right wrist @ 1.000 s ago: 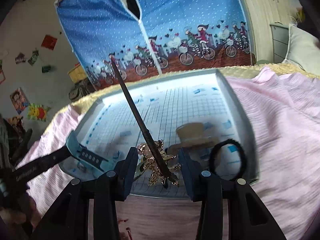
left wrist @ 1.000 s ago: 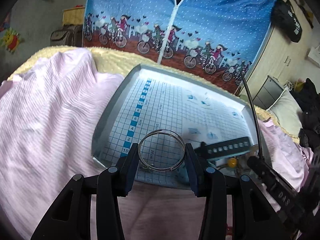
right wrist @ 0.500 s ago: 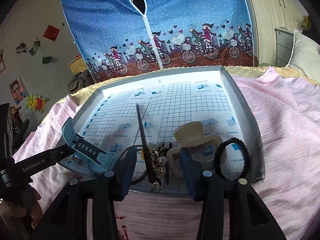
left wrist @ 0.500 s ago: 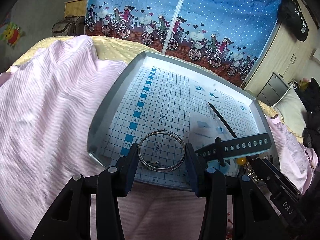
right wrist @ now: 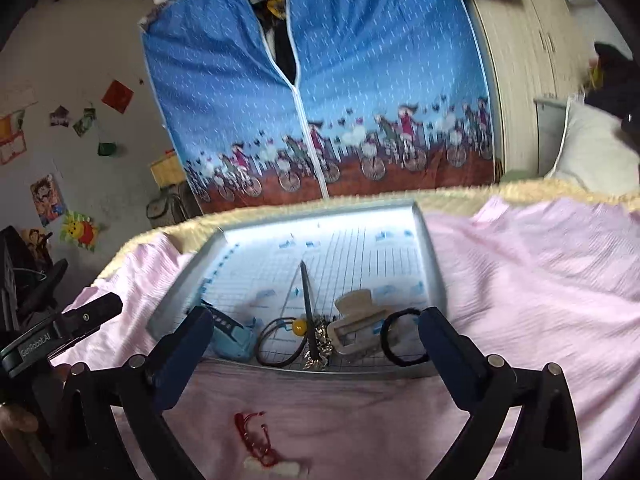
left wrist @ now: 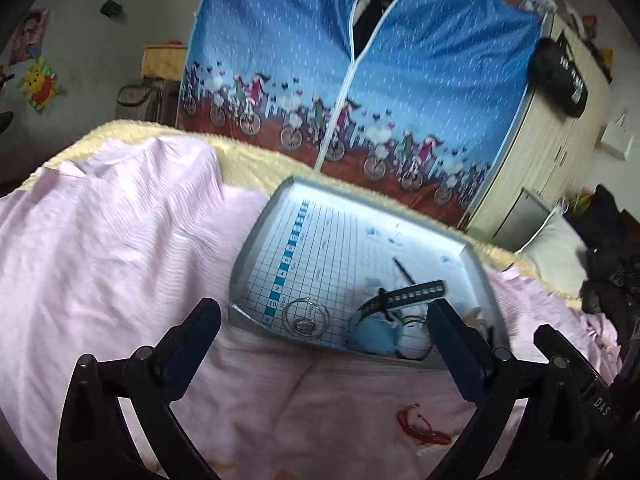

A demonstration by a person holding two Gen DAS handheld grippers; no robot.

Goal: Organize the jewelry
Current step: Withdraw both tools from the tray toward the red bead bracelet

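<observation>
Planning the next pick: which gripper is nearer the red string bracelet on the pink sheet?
Right, I'd judge. The red string bracelet lies between the open right gripper fingers, left of centre. It sits right of the open left gripper.

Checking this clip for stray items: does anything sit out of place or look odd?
Yes. A red string bracelet lies on the pink bedspread, outside the tray that holds the other pieces. Inside the tray, a black stick lies across the gold chain, all bunched at its near edge.

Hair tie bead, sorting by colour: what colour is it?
Yellow bead, clearest in the right wrist view.
</observation>
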